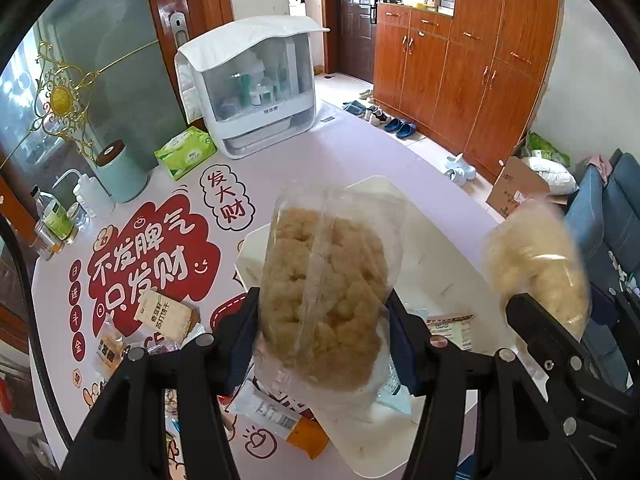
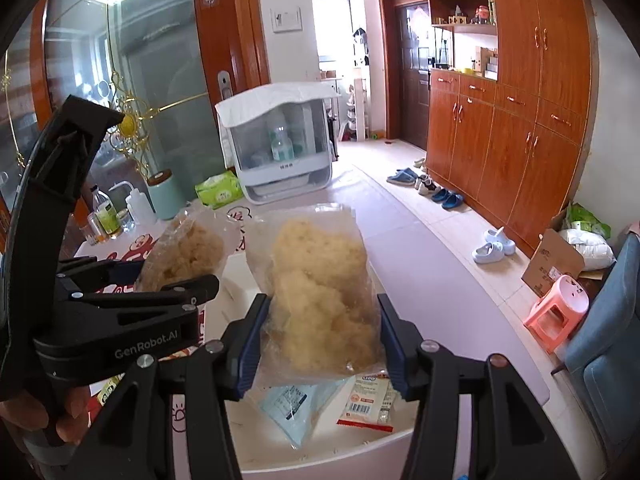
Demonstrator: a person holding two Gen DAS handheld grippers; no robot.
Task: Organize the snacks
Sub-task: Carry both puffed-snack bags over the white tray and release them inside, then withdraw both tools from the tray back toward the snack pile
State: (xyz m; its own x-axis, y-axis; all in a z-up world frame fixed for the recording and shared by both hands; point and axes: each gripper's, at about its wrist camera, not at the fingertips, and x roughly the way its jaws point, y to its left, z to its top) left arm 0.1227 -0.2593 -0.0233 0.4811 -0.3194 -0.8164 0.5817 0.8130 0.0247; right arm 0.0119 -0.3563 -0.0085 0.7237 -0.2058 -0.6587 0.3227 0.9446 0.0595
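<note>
My left gripper (image 1: 322,340) is shut on a clear bag of beige puffed snack (image 1: 324,280), held upright above a white tray (image 1: 436,276). My right gripper (image 2: 320,340) is shut on a second clear bag of the same snack (image 2: 320,292), held above the same tray (image 2: 320,452). Each gripper shows in the other view: the right one (image 1: 532,320) with its bag (image 1: 536,256) at the right, the left one (image 2: 132,312) with its bag (image 2: 188,252) at the left. A blue packet (image 2: 296,404) and a red-and-white packet (image 2: 368,400) lie in the tray.
Cracker packets (image 1: 164,316) and other snack packs (image 1: 280,420) lie on the table mat. A white covered rack (image 1: 252,84), green tissue pack (image 1: 188,152), teal canister (image 1: 120,172) and bottles (image 1: 56,216) stand at the back. A pink stool (image 2: 556,312) and shoes (image 2: 492,248) are on the floor.
</note>
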